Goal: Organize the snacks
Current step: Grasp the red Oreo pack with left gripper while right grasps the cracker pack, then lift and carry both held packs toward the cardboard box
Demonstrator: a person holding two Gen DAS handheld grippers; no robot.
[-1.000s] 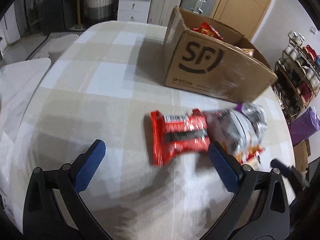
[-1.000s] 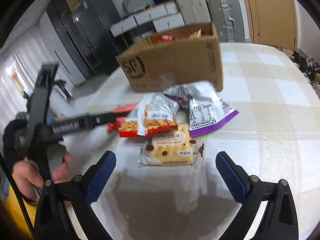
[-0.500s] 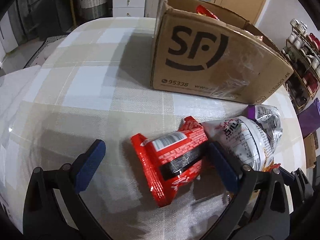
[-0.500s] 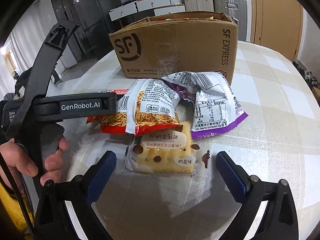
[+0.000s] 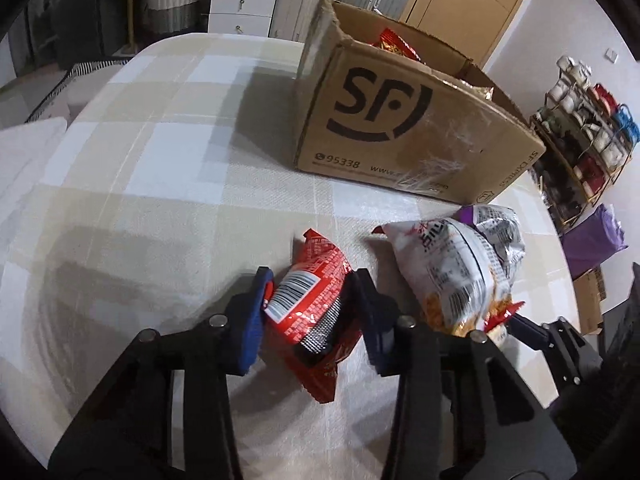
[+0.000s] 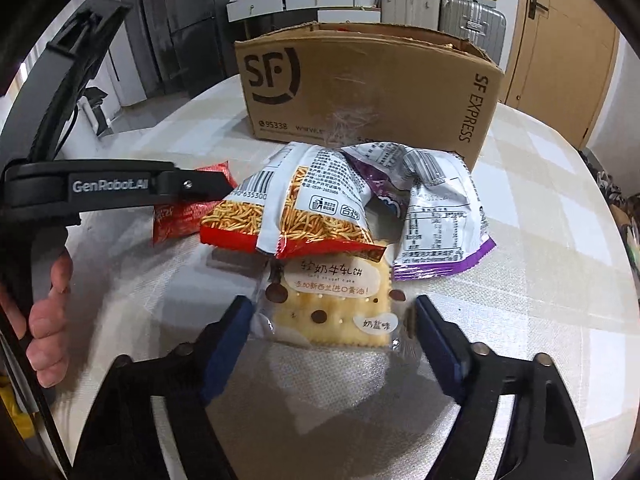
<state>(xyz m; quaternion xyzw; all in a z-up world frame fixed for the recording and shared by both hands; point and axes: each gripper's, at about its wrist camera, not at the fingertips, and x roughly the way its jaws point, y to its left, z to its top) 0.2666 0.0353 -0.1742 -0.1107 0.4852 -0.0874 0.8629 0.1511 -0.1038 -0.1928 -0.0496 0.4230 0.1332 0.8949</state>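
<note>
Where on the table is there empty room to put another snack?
Bare tablecloth lies left of the cardboard box and red packet. Crowded: noodle bag, purple bag and cracker pack overlap before the box.

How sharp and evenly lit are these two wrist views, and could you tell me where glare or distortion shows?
Left wrist view: fisheye bends the cardboard box edges, corners vignette black, the red snack packet is sharp, the shelf at far right soft. Right wrist view: glare on the cracker packet wrapper, gripper shadow on the tablecloth below, dark rim.
</note>
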